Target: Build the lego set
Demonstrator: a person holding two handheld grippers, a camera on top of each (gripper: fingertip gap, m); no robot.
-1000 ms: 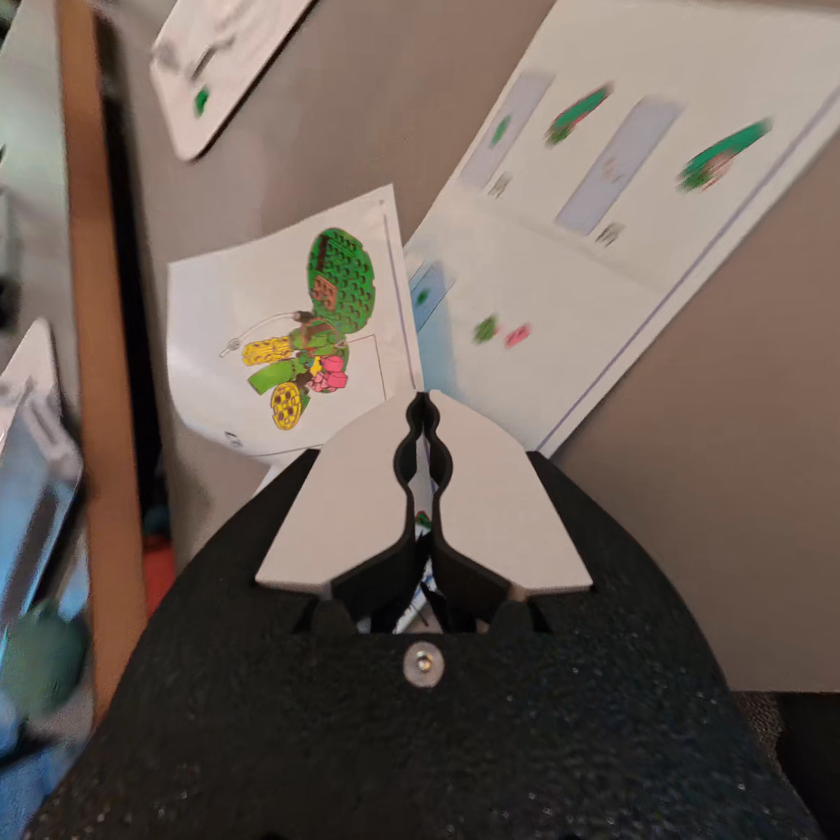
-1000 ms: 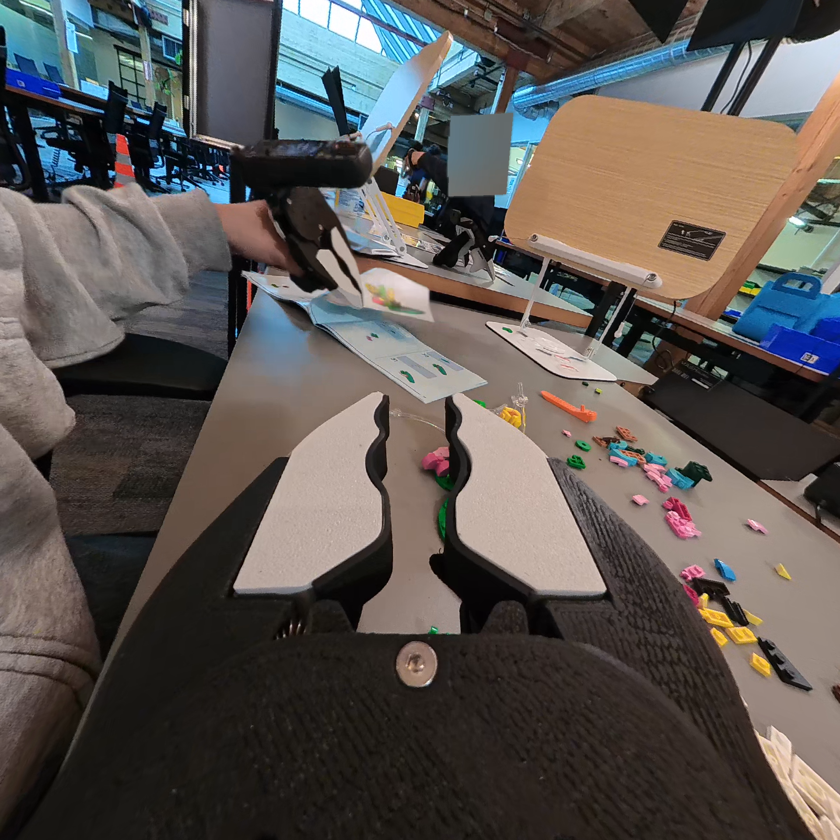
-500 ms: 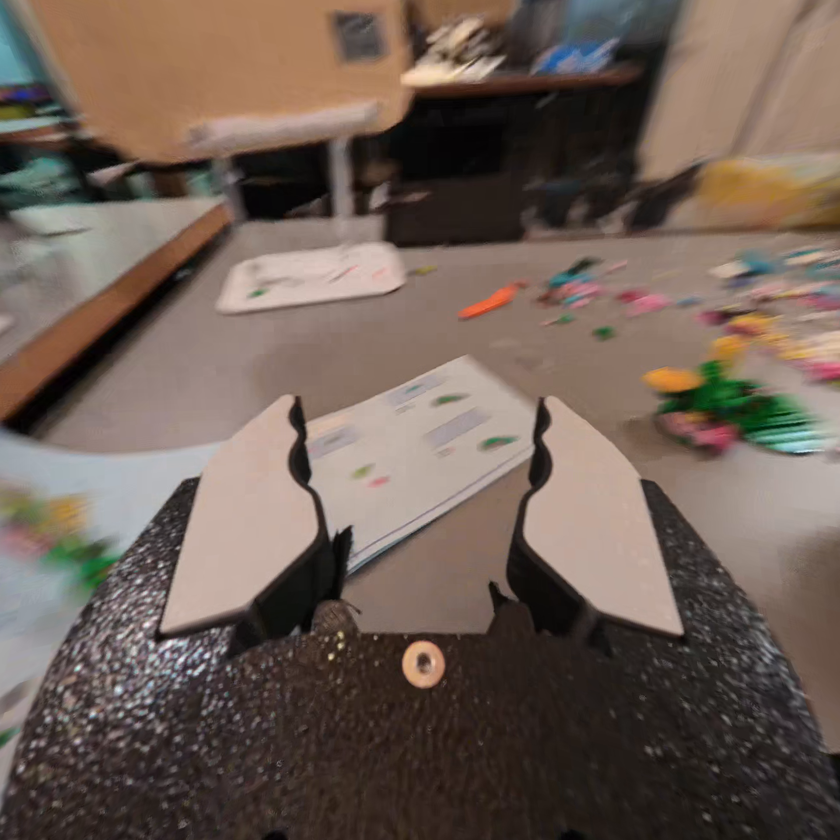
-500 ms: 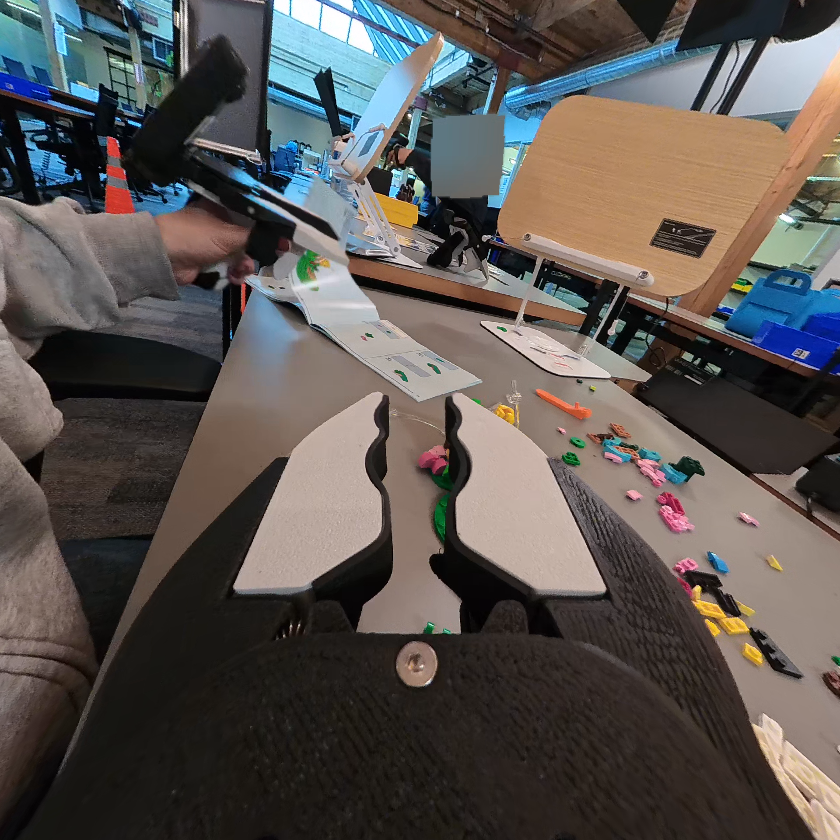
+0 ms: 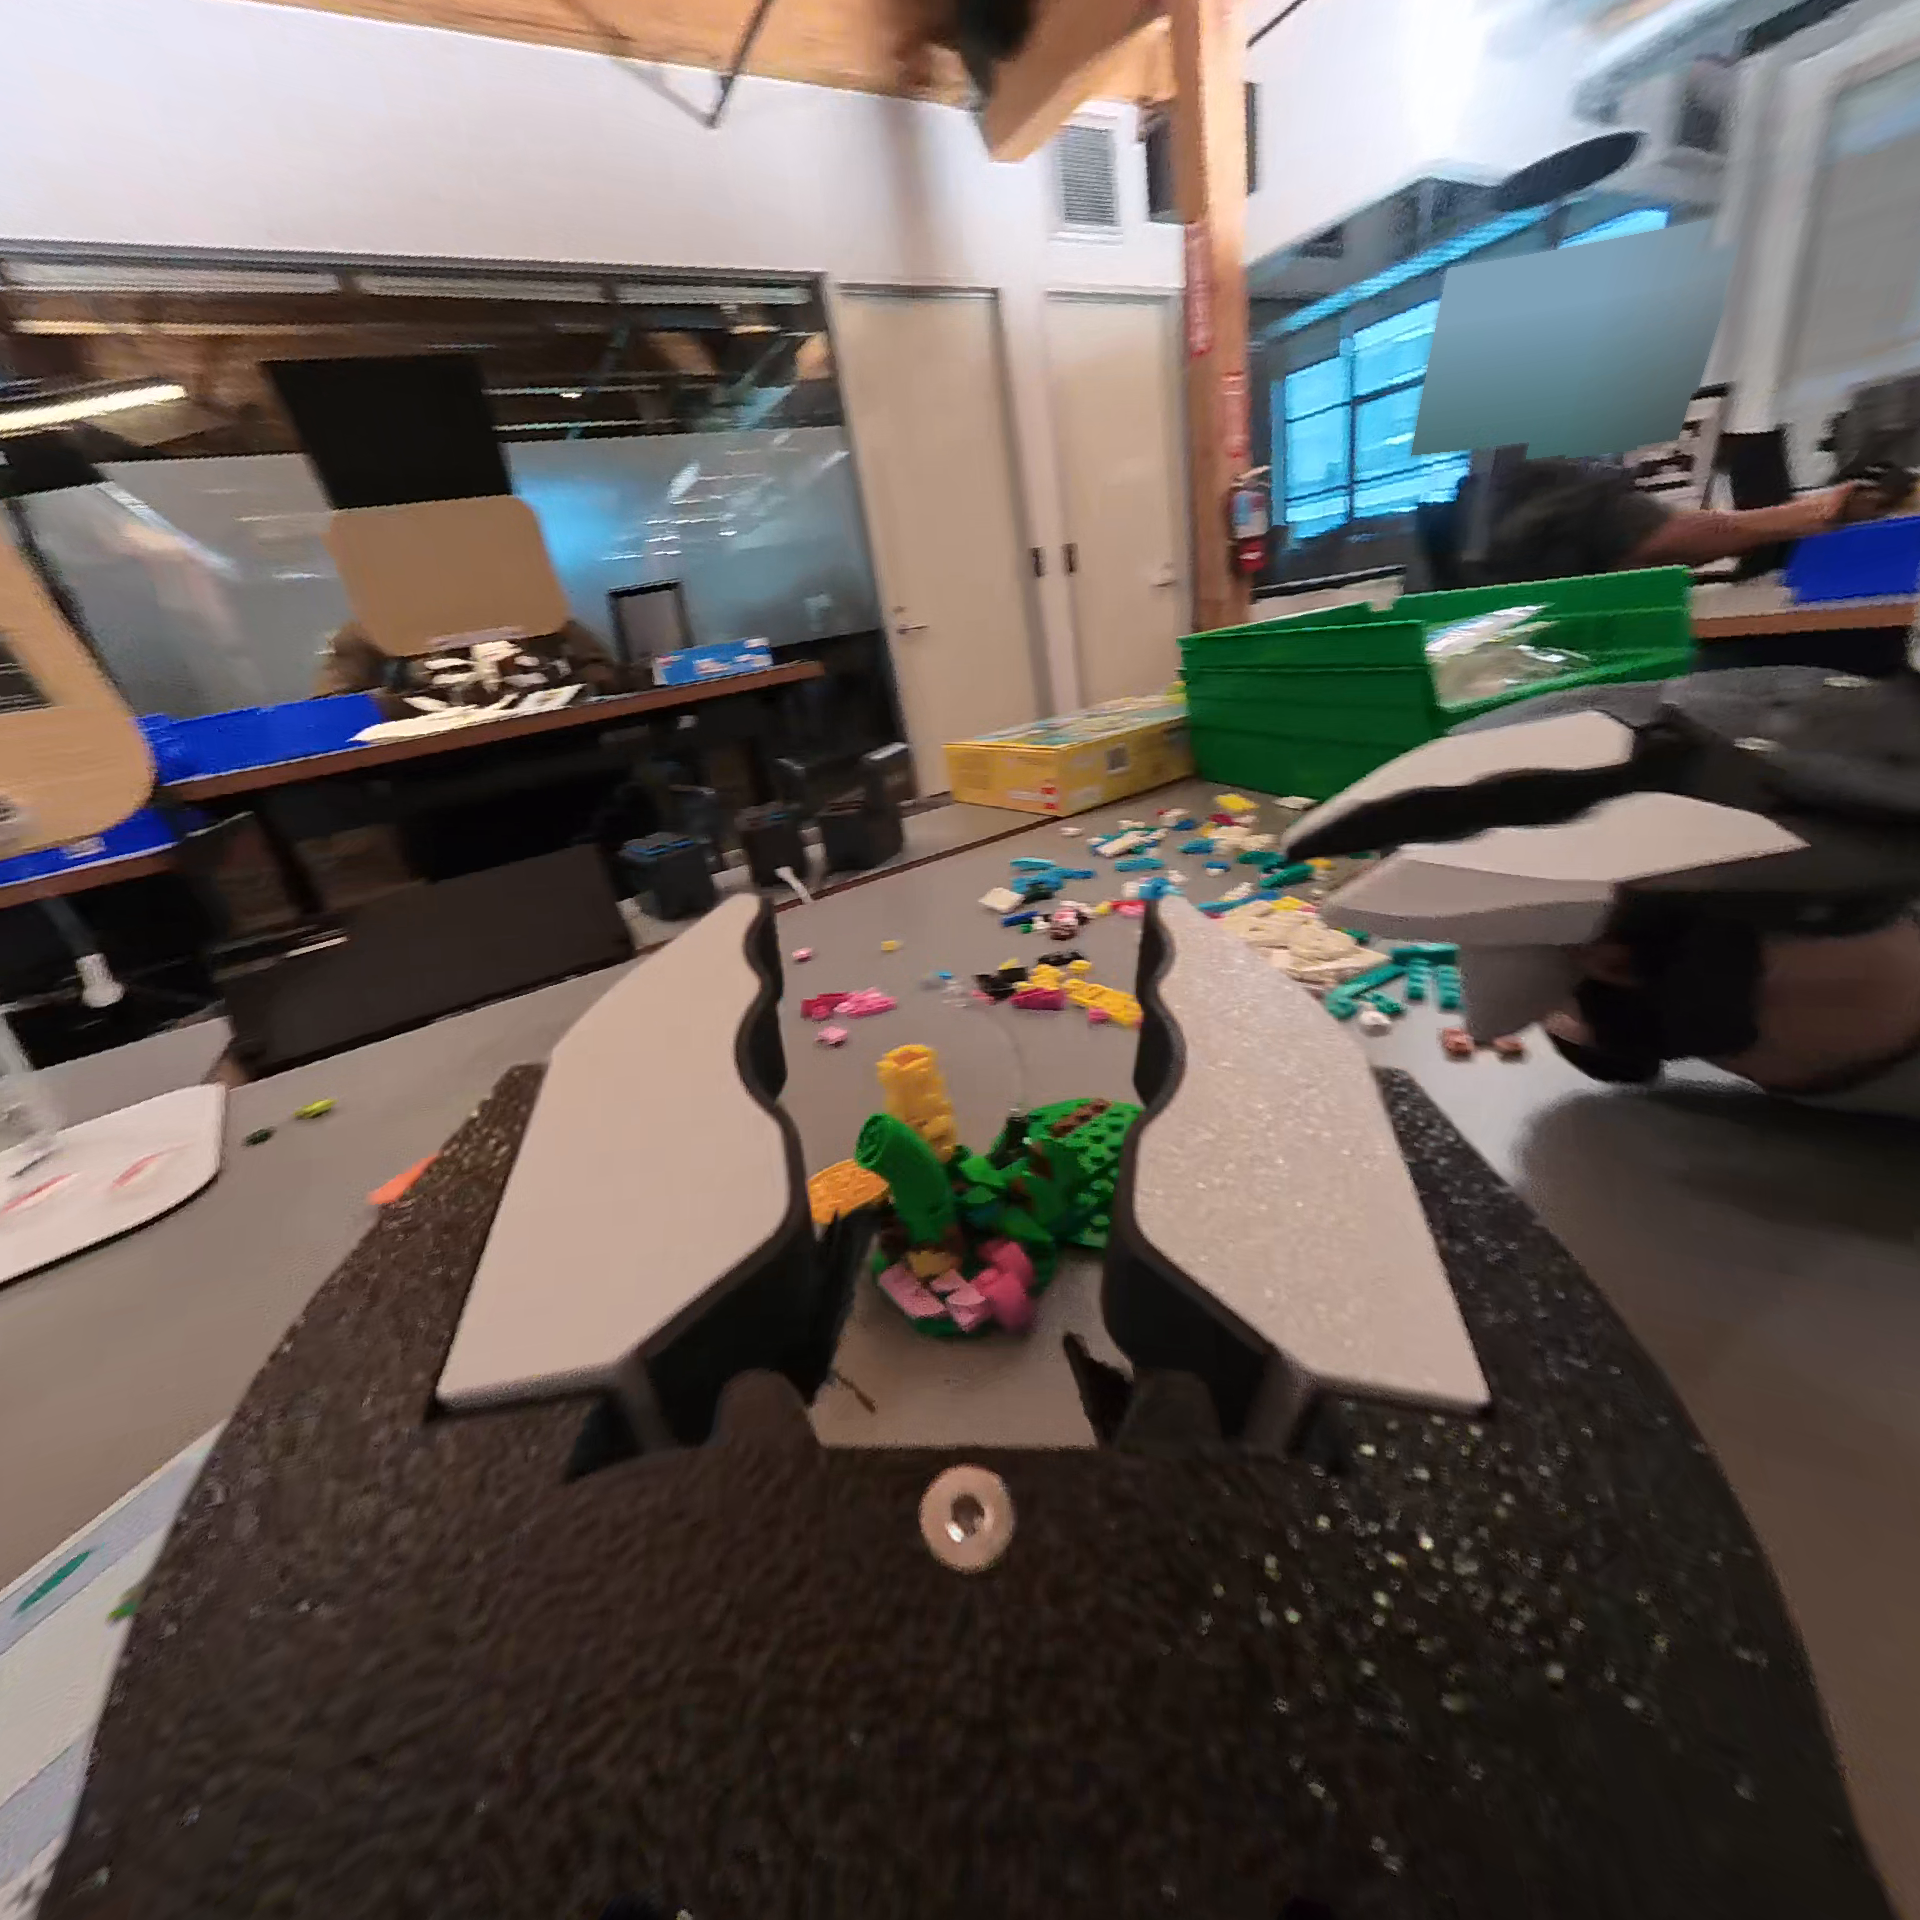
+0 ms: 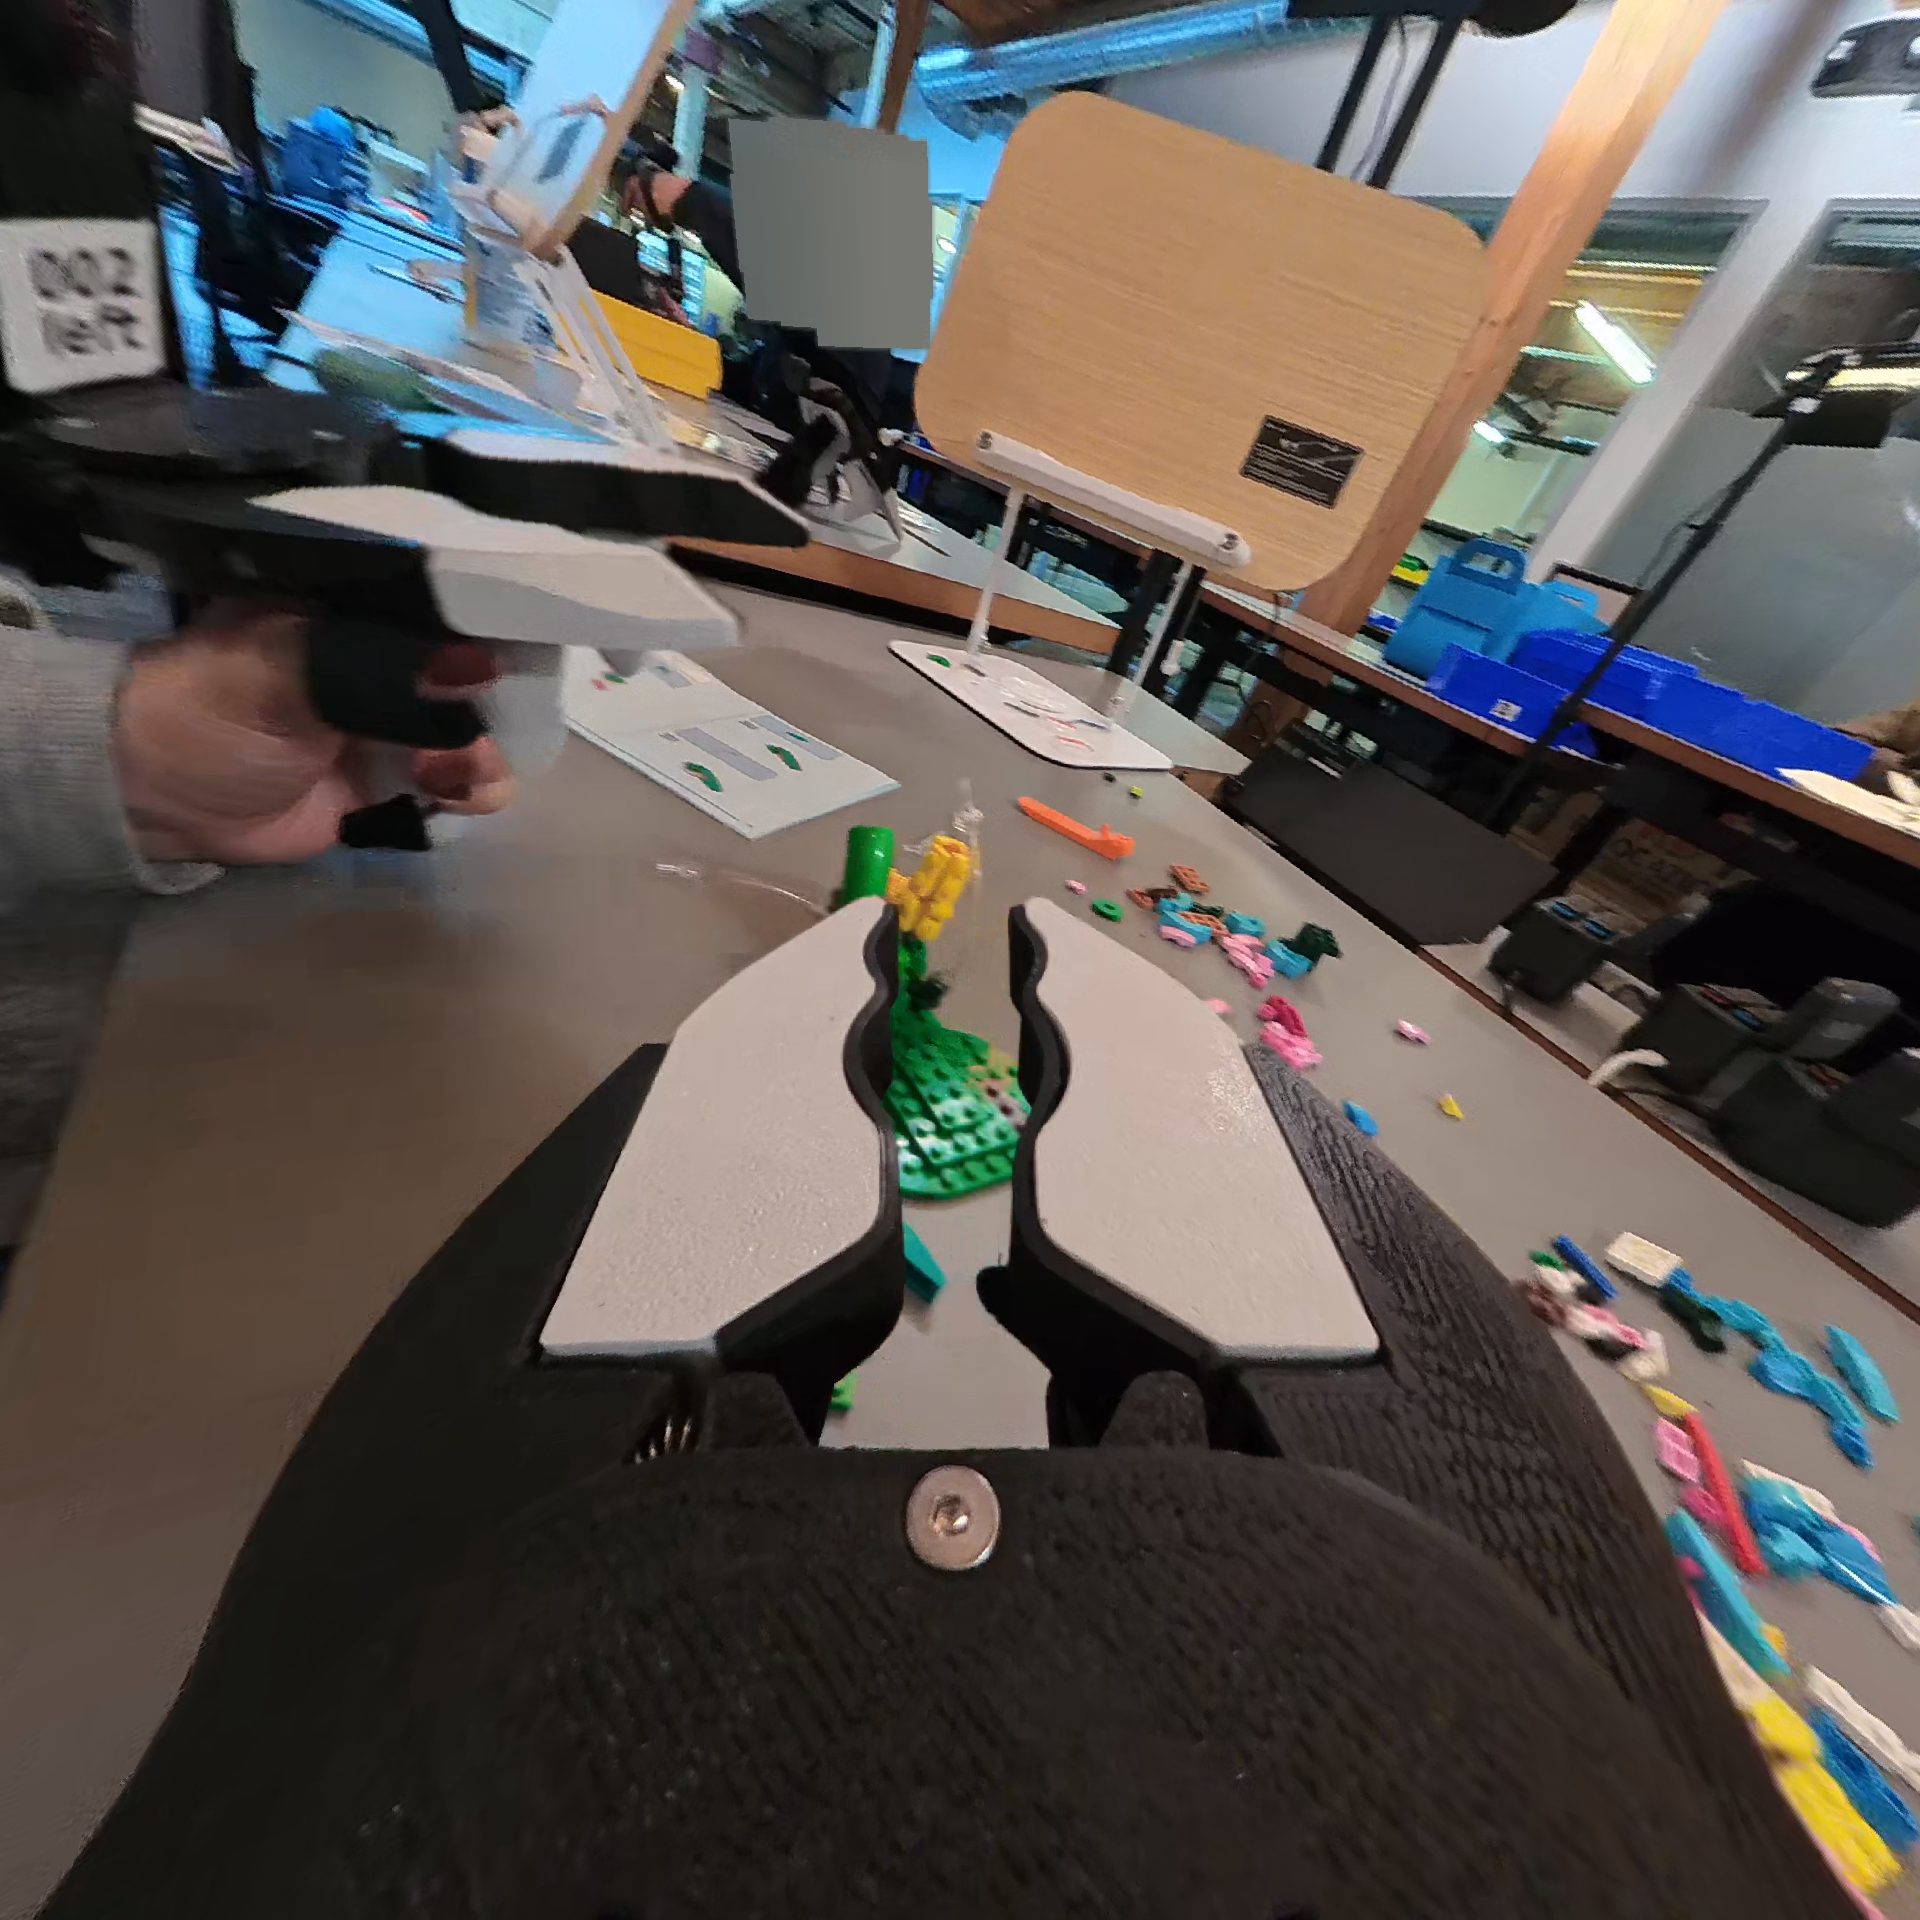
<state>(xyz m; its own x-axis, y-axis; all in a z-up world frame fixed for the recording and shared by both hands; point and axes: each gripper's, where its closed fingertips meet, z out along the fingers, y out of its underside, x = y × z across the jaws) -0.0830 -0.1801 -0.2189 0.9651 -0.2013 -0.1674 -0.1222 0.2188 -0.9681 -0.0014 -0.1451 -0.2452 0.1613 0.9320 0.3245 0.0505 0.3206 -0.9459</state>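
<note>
A small brick model (image 5: 966,1195), green with yellow and pink parts, lies on the grey table (image 5: 312,1164). My left gripper (image 5: 956,935) is open and empty, hovering just before the model, which shows low between its fingers. My right gripper (image 6: 951,920) is open by a narrow gap and holds nothing. It hovers over the model (image 6: 945,1101) from the other side, and the pads do not touch it. Each gripper shows in the other's view: the right one (image 5: 1314,878) at the right, the left one (image 6: 764,582) at the upper left.
An open booklet (image 6: 727,743) lies at the far left. Behind it stand a white stand base (image 6: 1029,707) and a wooden board (image 6: 1195,343). An orange tool (image 6: 1075,826) and loose bricks (image 6: 1236,940) are scattered around. Green bins (image 5: 1434,686) and a yellow box (image 5: 1070,769) stand at the far end.
My left gripper was shut on a booklet page, let it go, opened wide and swung round to the brick model, then narrowed somewhat. My right gripper shifted a little over the model.
</note>
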